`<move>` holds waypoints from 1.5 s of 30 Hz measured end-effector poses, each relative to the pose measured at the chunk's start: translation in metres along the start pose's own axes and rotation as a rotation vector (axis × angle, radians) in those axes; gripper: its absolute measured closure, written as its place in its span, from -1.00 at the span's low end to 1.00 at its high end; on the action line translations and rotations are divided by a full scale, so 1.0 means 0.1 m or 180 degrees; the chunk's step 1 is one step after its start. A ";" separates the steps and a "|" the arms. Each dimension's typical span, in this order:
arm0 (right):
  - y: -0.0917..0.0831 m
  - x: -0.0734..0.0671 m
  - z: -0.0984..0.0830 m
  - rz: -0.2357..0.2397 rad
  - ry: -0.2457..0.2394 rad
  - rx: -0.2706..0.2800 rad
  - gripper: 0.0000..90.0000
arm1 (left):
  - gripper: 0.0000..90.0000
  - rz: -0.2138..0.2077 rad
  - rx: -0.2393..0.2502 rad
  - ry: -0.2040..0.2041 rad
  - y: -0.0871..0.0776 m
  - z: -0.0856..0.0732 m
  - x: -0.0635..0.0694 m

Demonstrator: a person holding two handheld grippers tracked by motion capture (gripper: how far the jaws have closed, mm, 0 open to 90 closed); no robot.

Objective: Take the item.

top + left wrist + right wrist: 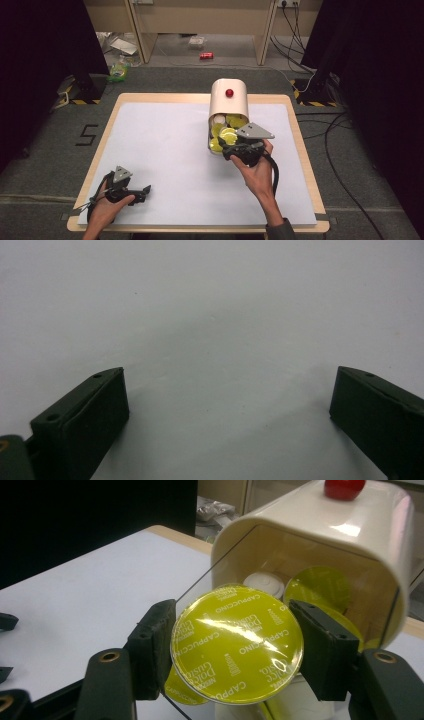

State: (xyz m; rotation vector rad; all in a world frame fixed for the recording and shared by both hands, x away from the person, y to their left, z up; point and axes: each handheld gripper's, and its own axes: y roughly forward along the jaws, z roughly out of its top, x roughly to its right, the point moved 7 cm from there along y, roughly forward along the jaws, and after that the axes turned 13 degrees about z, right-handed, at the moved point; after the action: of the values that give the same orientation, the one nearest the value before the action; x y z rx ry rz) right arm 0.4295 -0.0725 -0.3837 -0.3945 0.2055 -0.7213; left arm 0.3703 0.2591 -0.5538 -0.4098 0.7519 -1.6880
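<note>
Right gripper around yellow foil-lidded capsule

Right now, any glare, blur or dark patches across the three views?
Right gripper view: glare streak across the yellow capsule lid, highlight on the cream container, background black. Left gripper view: soft, jaws cast faint shadows on the white sheet. High view: evenly lit table, dark side edges.

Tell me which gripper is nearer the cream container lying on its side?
Right. The right gripper is at the cream container's open mouth, its fingers shut on a yellow capsule. The left gripper rests open, far off at the table's near-left corner.
</note>
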 end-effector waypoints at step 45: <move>-0.84 0.69 -0.64 -0.0683 0.0336 0.0005 -0.15 | -0.96 0.0000 0.0001 0.0000 0.00 0.00 0.00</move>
State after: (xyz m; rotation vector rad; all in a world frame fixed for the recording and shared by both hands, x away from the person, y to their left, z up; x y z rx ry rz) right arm 0.4092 -0.1943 -0.4095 -0.3808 0.2645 -0.9546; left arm 0.3703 0.2591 -0.5538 -0.4097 0.7515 -1.6880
